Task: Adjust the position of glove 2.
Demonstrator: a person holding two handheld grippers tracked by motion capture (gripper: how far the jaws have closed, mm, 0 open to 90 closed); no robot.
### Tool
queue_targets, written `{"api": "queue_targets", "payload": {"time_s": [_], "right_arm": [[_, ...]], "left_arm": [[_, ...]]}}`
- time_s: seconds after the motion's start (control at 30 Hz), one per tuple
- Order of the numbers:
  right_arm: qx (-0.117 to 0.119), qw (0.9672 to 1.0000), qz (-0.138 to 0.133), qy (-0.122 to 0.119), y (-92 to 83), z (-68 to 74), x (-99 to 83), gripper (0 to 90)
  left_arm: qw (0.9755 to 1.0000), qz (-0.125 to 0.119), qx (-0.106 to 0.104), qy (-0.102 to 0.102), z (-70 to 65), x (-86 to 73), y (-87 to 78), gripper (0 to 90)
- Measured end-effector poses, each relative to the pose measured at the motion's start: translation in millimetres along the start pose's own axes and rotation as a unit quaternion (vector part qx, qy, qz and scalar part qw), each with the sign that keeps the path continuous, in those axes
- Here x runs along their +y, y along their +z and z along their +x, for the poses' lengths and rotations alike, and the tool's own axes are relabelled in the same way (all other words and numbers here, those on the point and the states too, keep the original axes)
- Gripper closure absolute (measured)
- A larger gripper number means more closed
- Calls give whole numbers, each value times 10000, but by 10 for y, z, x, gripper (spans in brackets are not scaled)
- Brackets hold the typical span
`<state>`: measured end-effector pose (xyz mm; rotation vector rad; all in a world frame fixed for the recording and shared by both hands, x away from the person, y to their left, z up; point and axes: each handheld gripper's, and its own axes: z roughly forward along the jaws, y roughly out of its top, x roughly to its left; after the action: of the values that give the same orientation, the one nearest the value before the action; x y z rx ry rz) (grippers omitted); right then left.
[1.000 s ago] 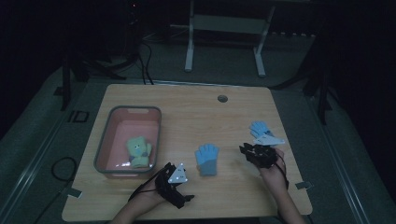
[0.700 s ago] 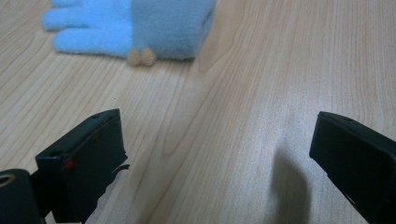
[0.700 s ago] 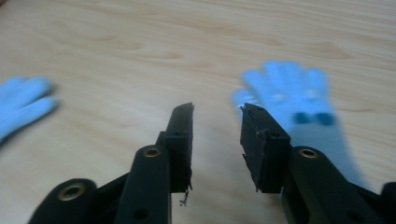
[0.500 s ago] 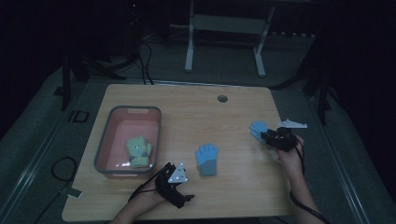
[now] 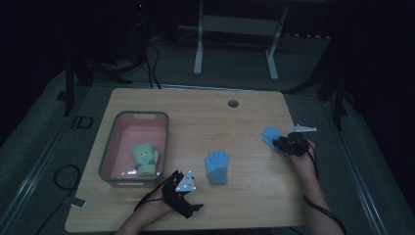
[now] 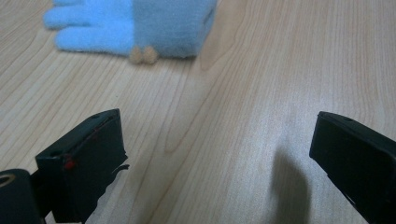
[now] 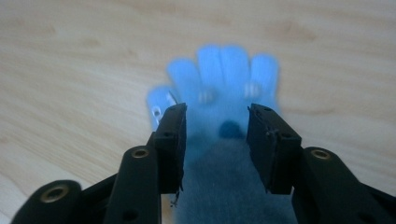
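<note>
High view shows three gloves: two blue, one green. My right gripper [image 5: 283, 143] sits over the far blue glove [image 5: 268, 135] near the table's [image 5: 205, 112] right edge; in the right gripper view my jaws have just been opening and stand partly apart astride its cuff, pads not pressing. My left gripper [image 5: 188, 198] rests with jaws wide apart, holding nothing, the second blue glove [image 5: 217, 167] just ahead of it. The green glove [image 5: 145, 158] lies in one pink bin [image 5: 117, 128] beyond my left gripper.
</note>
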<state>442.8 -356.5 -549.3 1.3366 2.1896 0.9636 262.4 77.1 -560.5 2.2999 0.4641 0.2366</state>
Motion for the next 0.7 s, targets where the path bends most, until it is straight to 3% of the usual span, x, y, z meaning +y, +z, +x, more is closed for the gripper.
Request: {"api": "queue_targets", "payload": {"time_s": [0.13,0.17,0.27,0.33,0.4,0.53,0.67,0.7], "right_arm": [[-38,9999,-47,-91,5,19,-23,601],[-108,9998,-50,-183,8,32,-25,625],[-86,9998,-85,-186,15,45,-28,738],[-78,9998,-81,-181,17,49,-26,763],[-196,9998,-22,-19,19,79,-6,826],[-343,9993,27,117,5,142,16,845],[-403,9986,-27,354,-87,287,50,849],[-421,9981,-66,445,-170,382,72,849]], "left_arm": [[10000,11,4,22,1,0,-5,36],[10000,15,14,28,0,-1,-4,36],[10000,4,13,26,1,0,-7,36],[10000,5,14,25,0,-1,-5,36],[10000,17,14,25,-1,-4,0,36],[10000,12,14,21,0,-1,-2,36],[10000,9,15,19,-1,-3,-2,36],[10000,-11,15,-4,0,-4,-2,36]]}}
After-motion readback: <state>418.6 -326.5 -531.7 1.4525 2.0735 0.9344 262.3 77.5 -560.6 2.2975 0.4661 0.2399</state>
